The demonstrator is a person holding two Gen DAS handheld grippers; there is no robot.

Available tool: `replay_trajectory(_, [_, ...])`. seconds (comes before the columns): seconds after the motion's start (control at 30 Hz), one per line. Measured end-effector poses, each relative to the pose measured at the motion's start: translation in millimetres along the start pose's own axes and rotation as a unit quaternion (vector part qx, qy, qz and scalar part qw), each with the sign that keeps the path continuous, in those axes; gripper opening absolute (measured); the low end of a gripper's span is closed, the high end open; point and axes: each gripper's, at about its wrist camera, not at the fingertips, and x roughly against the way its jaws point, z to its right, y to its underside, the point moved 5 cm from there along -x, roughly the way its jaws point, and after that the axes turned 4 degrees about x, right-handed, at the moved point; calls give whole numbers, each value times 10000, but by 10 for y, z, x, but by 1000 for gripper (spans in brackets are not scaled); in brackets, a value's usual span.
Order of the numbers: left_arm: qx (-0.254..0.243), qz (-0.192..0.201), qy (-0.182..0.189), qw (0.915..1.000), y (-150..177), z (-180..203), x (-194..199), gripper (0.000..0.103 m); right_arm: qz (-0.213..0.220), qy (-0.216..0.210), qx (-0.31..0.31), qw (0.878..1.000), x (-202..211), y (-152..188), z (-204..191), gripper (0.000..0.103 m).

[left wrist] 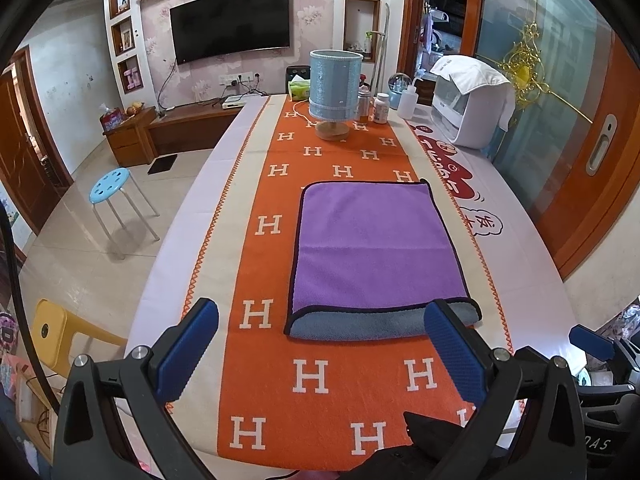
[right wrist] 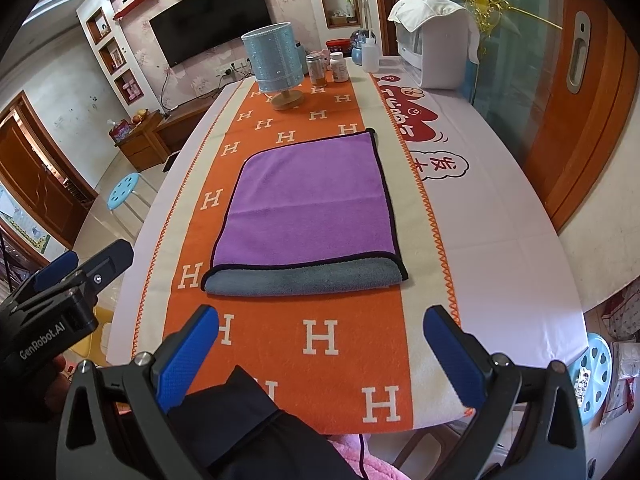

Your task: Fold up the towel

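A purple towel [left wrist: 372, 244] with a black hem lies folded flat on the orange runner [left wrist: 280, 360], its grey underside showing along the near edge. It also shows in the right wrist view [right wrist: 308, 204]. My left gripper [left wrist: 320, 344] is open and empty, just short of the towel's near edge. My right gripper [right wrist: 320, 352] is open and empty, a little back from the towel above the runner [right wrist: 320, 380]. The left gripper shows at the left of the right wrist view [right wrist: 72, 276]; the right gripper's tip shows at the right of the left wrist view [left wrist: 592, 342].
A blue lamp [left wrist: 335, 88] on a wooden base, bottles [left wrist: 381, 108] and a white appliance [left wrist: 472, 104] stand at the table's far end. A blue stool [left wrist: 110, 186] and a yellow chair [left wrist: 52, 332] stand left of the table. A glass door [left wrist: 560, 120] is on the right.
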Motion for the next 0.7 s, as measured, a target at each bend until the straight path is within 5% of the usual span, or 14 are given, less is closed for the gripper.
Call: replay_trajectory(0.7, [105, -154, -130, 9997, 40, 42, -64, 102, -136, 48, 180, 9997, -95, 48, 85, 102])
